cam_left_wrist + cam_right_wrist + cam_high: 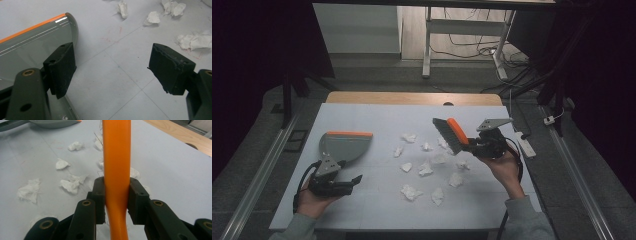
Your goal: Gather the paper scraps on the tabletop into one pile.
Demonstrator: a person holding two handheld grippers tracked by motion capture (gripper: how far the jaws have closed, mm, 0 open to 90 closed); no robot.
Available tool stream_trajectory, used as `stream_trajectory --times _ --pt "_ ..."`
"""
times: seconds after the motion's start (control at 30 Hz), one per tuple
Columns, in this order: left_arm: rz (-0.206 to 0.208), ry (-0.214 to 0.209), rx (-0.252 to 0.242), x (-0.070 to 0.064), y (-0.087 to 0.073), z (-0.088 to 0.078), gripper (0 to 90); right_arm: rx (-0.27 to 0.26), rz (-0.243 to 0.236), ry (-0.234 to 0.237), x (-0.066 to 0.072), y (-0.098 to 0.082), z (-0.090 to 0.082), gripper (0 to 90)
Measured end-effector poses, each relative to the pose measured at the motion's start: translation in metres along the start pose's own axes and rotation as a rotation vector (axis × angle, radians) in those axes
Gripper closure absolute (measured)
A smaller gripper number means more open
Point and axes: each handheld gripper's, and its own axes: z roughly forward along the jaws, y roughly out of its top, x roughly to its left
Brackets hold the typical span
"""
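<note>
The right gripper (116,197) is clamping its jaws tight on the orange handle of a brush (453,133), pads pressing both sides of the handle in the right gripper view. In the high view the brush is sticking out to the left of the right hand (504,167), bristles dark, hanging just above the crumpled paper scraps (426,169) at the right-centre of the desk (377,210). Whether the bristles are touching any scrap can't be told.

The left gripper (111,72) is standing w/ jaws wide apart, nothing btwn them but bare desk surface. Its left jaw is sitting right at the near edge of the dustpan (343,145); contact can't be told.

The dustpan, grey w/ an orange lip, is lying flat on the left part of the desk, just ahead of the left hand (314,200). Its tray is looking empty: no scraps inside.

The scraps, approx. a dozen white wads, are lying scattered across the desk middle, well apart from the dustpan, btwn it and the brush.
</note>
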Motion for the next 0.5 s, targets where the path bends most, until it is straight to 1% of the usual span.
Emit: stream_trajectory --times 0.03,0.13,0.27,0.43,0.5 --pt "-0.009 -0.004 -0.002 0.000 -0.001 0.000 22.5 0.003 -0.001 -0.006 -0.001 0.000 0.000 70.3" --pt "-0.007 -0.009 0.001 0.000 0.000 0.001 22.4 0.014 0.010 -0.029 -0.007 0.001 0.000 70.3" --pt "-0.002 -0.018 0.003 0.000 0.000 0.002 22.4 0.041 0.039 -0.058 -0.021 0.004 0.002 70.3" --pt "0.006 -0.024 0.004 -0.001 0.000 0.004 22.3 0.133 0.070 -0.098 -0.044 0.018 0.010 70.3" --pt "0.007 -0.029 0.005 -0.001 0.000 0.004 22.4 0.177 0.071 -0.117 -0.053 0.025 0.016 70.3"
